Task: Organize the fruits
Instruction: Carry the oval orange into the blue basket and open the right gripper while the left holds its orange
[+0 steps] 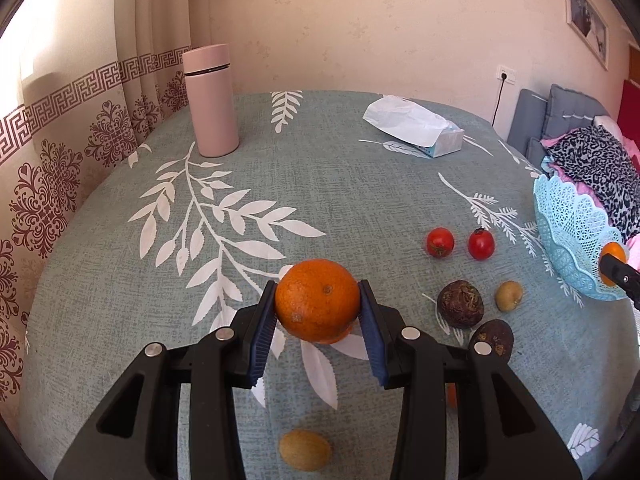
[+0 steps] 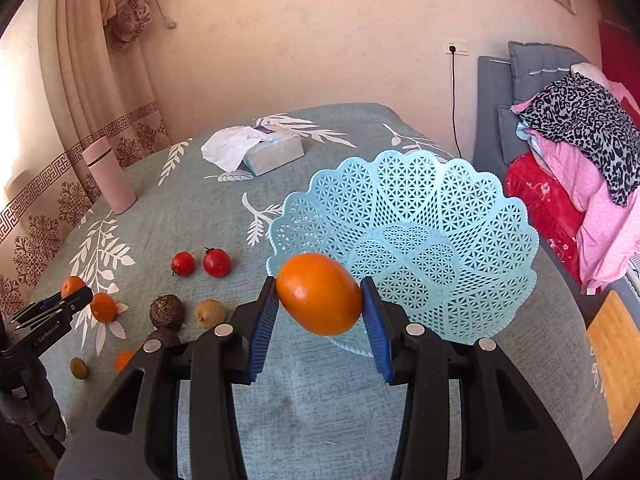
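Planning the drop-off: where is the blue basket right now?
In the right wrist view the blue basket stands on the table just beyond the right gripper, right of the two red tomatoes, empty; the left wrist view shows it at far right.

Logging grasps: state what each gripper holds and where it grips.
Left gripper clamps an orange across its sides. Right gripper clamps a smooth oval orange fruit by its two ends.

Bright, warm daylight comes in from the left, through the cream curtain with the dark red pattern (image 1: 60, 152), and it glows almost white there. The tall pink metal bottle (image 1: 211, 101) beside the curtain looks sharp and throws only a soft shadow. Both pictures bend round, with black corners, and things near the rim look a little smeared.
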`<state>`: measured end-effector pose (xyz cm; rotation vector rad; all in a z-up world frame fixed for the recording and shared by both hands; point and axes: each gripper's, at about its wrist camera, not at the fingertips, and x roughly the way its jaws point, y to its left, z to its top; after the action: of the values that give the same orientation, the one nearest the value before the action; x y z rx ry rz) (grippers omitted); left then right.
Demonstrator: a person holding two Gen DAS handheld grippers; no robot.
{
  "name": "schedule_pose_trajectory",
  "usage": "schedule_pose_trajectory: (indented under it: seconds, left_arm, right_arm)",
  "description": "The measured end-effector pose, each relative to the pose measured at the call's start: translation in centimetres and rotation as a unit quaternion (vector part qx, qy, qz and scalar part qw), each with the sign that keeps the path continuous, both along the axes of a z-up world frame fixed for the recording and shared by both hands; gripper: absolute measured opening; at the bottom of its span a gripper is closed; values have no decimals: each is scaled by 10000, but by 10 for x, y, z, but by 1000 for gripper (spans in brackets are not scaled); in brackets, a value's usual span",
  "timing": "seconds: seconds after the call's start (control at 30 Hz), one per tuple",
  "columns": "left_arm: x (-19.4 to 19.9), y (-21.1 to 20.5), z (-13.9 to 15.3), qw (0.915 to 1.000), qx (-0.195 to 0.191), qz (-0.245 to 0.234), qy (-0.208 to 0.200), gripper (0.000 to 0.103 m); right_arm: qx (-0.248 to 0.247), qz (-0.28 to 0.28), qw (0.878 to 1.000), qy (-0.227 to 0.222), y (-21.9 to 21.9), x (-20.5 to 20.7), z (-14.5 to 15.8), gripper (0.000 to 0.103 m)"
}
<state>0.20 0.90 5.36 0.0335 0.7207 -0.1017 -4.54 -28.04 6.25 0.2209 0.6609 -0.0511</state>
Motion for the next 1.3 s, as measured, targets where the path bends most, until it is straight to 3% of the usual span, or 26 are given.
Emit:
schedule_pose_trajectory:
  seconds: [0.2,0.33,0.57,1.1,1.27,1.3]
  left_arm:
    - [-1,-30,12,9995,66,-295,-133,40]
    - [0,-48,17,9988,67,-467,-150,40]
    - [3,-88,26,9960,99,-862,-211,40]
    - [29,-206,19,9785,203,-2052,-65,40]
    - [32,-229,13,9749,285,-2210,-9,40]
    - [32,-230,13,9750,274,-2204,6,45]
  right_arm:
    - [-160,-329,9993,57,-15,7,-7,44]
    - [-283,-562,9980,-23,-23,6,-6,53]
    - [-460,-705,9964,-57,-29,5,-2,54]
    - [-756,-1134,9906,-97,-43,-2,6,55]
    - [-871,-1372,9866,-160,-52,-6,10,63]
    - [-866,-1409,9861,-165,-54,-6,11,63]
